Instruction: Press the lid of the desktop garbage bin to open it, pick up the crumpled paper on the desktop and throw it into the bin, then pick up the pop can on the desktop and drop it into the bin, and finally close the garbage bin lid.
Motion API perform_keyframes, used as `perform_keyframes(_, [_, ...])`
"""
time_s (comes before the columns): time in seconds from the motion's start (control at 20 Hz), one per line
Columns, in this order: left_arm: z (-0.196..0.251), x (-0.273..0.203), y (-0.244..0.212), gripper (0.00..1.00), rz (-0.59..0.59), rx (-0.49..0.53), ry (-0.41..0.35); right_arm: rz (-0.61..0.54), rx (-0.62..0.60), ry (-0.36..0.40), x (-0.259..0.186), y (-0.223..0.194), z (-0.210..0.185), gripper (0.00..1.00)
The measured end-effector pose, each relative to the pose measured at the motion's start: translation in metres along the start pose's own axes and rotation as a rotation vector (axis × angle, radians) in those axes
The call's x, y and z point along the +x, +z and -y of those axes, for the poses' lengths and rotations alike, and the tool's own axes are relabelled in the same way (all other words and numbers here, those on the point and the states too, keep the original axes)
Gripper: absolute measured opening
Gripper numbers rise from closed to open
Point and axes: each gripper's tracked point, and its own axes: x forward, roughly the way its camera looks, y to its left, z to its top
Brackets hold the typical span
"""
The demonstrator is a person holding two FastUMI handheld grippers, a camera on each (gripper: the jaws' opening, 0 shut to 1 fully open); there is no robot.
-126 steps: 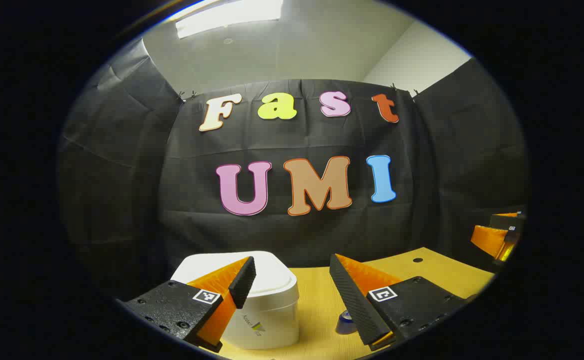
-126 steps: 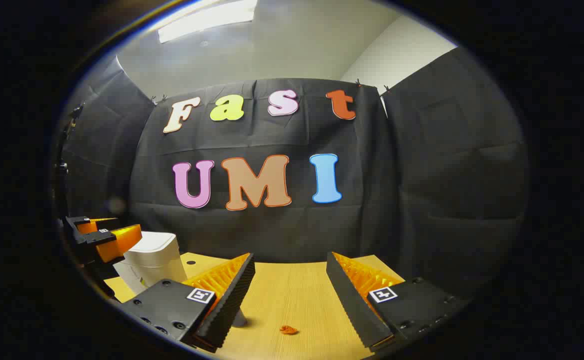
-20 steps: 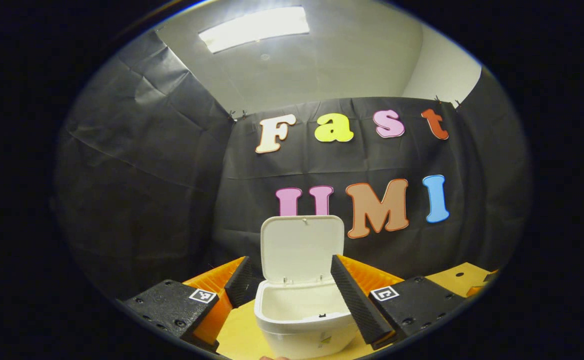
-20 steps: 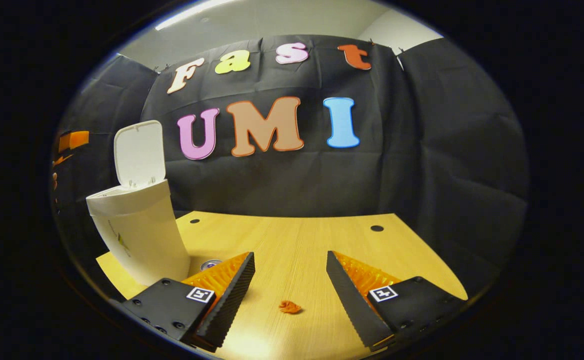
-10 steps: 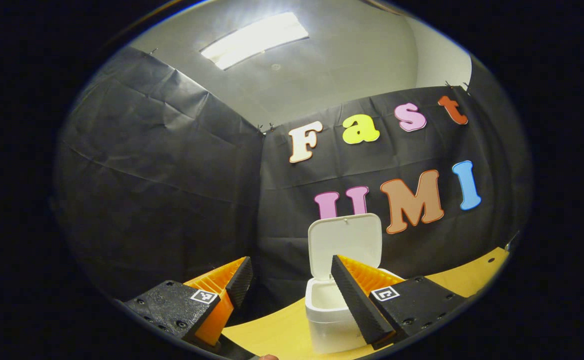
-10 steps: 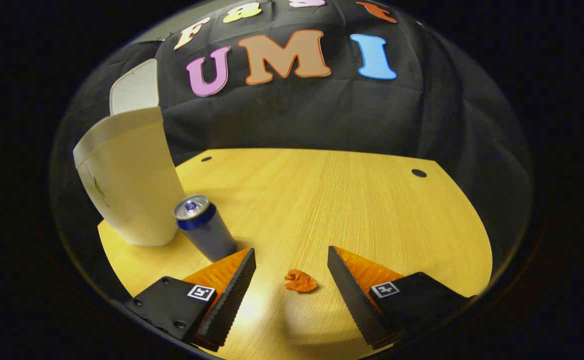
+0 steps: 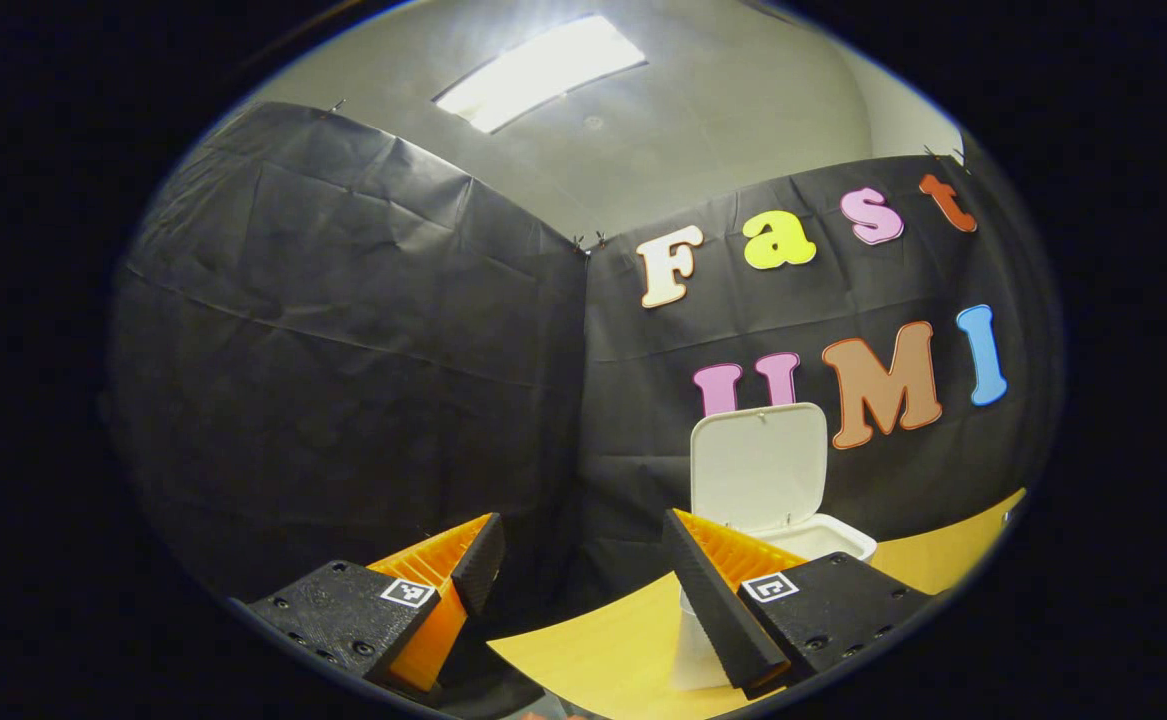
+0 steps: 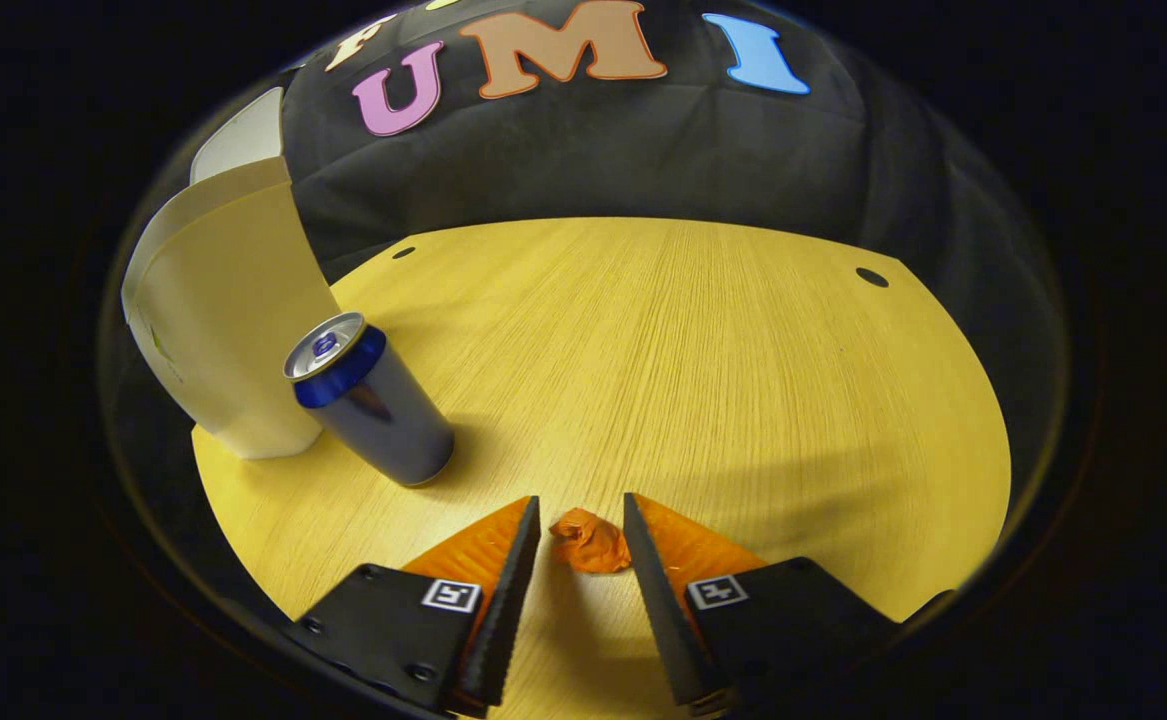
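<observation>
Right gripper (image 8: 578,525) brackets the crumpled paper (image 8: 590,541) on the desktop (image 8: 703,340), its 2 fingers narrowed, contact unclear; left gripper (image 7: 578,545) hangs spread wide and empty; the bin (image 8: 228,330) stands lid-up beside the upright pop can (image 8: 368,400).

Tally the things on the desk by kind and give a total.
Bins: 1, the white bin, lid up
Cans: 1, the can, upright beside the bin
Paper balls: 1, the orange paper ball, between the right gripper fingers
Total: 3
</observation>
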Motion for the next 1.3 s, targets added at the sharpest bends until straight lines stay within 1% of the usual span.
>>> perform_keyframes(0.05, [0.0,0.0,-0.003,0.95,-0.007,-0.003,0.002,-0.012,0.001,-0.007,0.0,-0.002,0.002,0.47])
perform_keyframes(0.1, [0.0,0.001,-0.003,0.95,-0.013,-0.007,0.001,-0.021,-0.001,-0.011,-0.001,-0.003,0.004,0.43])
perform_keyframes(0.15, [-0.001,0.0,-0.005,0.95,-0.016,-0.013,0.0,-0.026,0.001,-0.013,-0.001,-0.005,0.004,0.34])
perform_keyframes(0.2, [0.0,0.0,-0.005,0.95,-0.019,-0.018,-0.003,-0.028,0.007,-0.013,-0.003,-0.004,0.004,0.31])
perform_keyframes(0.25, [0.001,0.002,-0.008,0.99,-0.021,-0.022,-0.006,-0.027,0.012,-0.018,-0.003,-0.003,0.004,0.29])
perform_keyframes(0.3, [0.002,0.003,-0.008,0.95,-0.025,-0.023,-0.011,-0.017,0.015,-0.014,-0.007,0.0,0.003,0.28])
perform_keyframes(0.35, [0.003,0.004,-0.011,0.95,-0.028,-0.022,-0.015,-0.001,0.014,-0.01,-0.014,0.005,0.002,0.25])
perform_keyframes(0.4, [0.003,0.005,-0.013,0.95,-0.03,-0.022,-0.02,0.02,0.005,-0.01,-0.021,0.013,0.001,0.25])
perform_keyframes(0.45, [0.003,0.005,-0.013,0.95,-0.029,-0.026,-0.027,0.045,-0.007,-0.005,-0.031,0.023,-0.003,0.28])
perform_keyframes(0.5, [0.005,0.008,-0.013,0.99,-0.03,-0.033,-0.033,0.07,-0.011,0.014,-0.043,0.035,-0.009,0.24])
perform_keyframes(0.55, [0.006,0.009,-0.016,0.99,-0.032,-0.04,-0.038,0.097,-0.013,0.041,-0.055,0.048,-0.019,0.25])
perform_keyframes(0.6, [0.006,0.012,-0.017,0.95,-0.035,-0.047,-0.043,0.127,-0.021,0.069,-0.07,0.065,-0.03,0.25])
perform_keyframes(0.7, [0.005,0.016,-0.024,0.95,-0.048,-0.055,-0.05,0.19,-0.061,0.13,-0.111,0.106,-0.047,0.24])
perform_keyframes(0.75, [0.005,0.019,-0.027,0.99,-0.052,-0.056,-0.051,0.225,-0.091,0.162,-0.133,0.123,-0.063,0.25])
perform_keyframes(0.8, [0.002,0.02,-0.029,0.95,-0.053,-0.059,-0.05,0.264,-0.121,0.2,-0.151,0.142,-0.082,0.24])
perform_keyframes(0.85, [-0.001,0.021,-0.031,0.95,-0.055,-0.064,-0.048,0.306,-0.146,0.241,-0.166,0.16,-0.102,0.27])
perform_keyframes(0.95, [-0.01,0.021,-0.034,0.95,-0.06,-0.064,-0.034,0.377,-0.192,0.328,-0.198,0.193,-0.142,0.27])
perform_keyframes(1.05, [-0.027,0.019,-0.037,0.95,-0.061,-0.051,-0.006,0.424,-0.236,0.417,-0.213,0.213,-0.185,0.27])
perform_keyframes(1.1, [-0.034,0.017,-0.038,0.95,-0.063,-0.043,0.009,0.446,-0.26,0.442,-0.216,0.224,-0.207,0.27])
perform_keyframes(1.15, [-0.044,0.014,-0.04,0.95,-0.065,-0.035,0.026,0.461,-0.288,0.454,-0.218,0.227,-0.22,0.29])
perform_keyframes(1.2, [-0.053,0.014,-0.04,0.95,-0.068,-0.027,0.046,0.467,-0.312,0.469,-0.217,0.236,-0.234,0.27])
perform_keyframes(1.25, [-0.062,0.011,-0.042,0.95,-0.072,-0.019,0.068,0.466,-0.332,0.484,-0.214,0.24,-0.246,0.3])
perform_keyframes(1.3, [-0.072,0.009,-0.043,0.95,-0.076,-0.014,0.091,0.461,-0.356,0.493,-0.211,0.242,-0.255,0.27])
